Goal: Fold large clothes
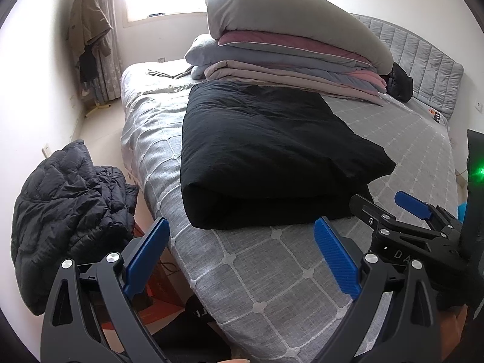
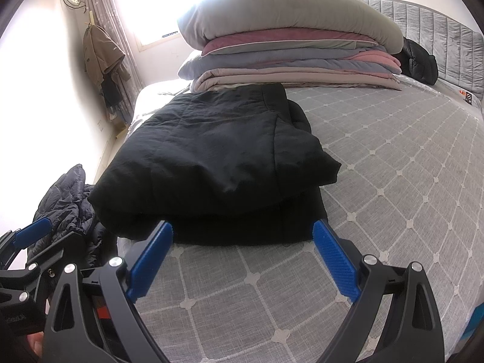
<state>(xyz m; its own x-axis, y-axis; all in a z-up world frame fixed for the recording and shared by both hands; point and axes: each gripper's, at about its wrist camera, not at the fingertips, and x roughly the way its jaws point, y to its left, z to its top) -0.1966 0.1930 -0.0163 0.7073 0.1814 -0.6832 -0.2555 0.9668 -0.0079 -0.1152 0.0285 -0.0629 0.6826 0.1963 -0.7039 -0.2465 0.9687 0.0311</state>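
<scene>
A large black garment (image 1: 266, 154) (image 2: 211, 163) lies folded into a thick rectangular bundle on the grey grid-patterned bed (image 1: 272, 272) (image 2: 393, 181), close to its front-left corner. My left gripper (image 1: 242, 230) is open, just short of the bundle's near edge, with nothing between its blue fingers. My right gripper (image 2: 243, 233) is open too, with its tips at the bundle's near edge and nothing held. In the left wrist view the right gripper (image 1: 393, 208) shows at the right. The left gripper's blue fingertip (image 2: 33, 230) shows at the left of the right wrist view.
A stack of folded quilts (image 1: 287, 45) (image 2: 287, 39) fills the back of the bed, with a dark puffy item (image 1: 400, 83) beside the grey headboard (image 1: 423, 60). A dark puffer jacket (image 1: 66, 211) (image 2: 66, 202) is heaped left of the bed. Coats (image 1: 87, 30) hang by the window.
</scene>
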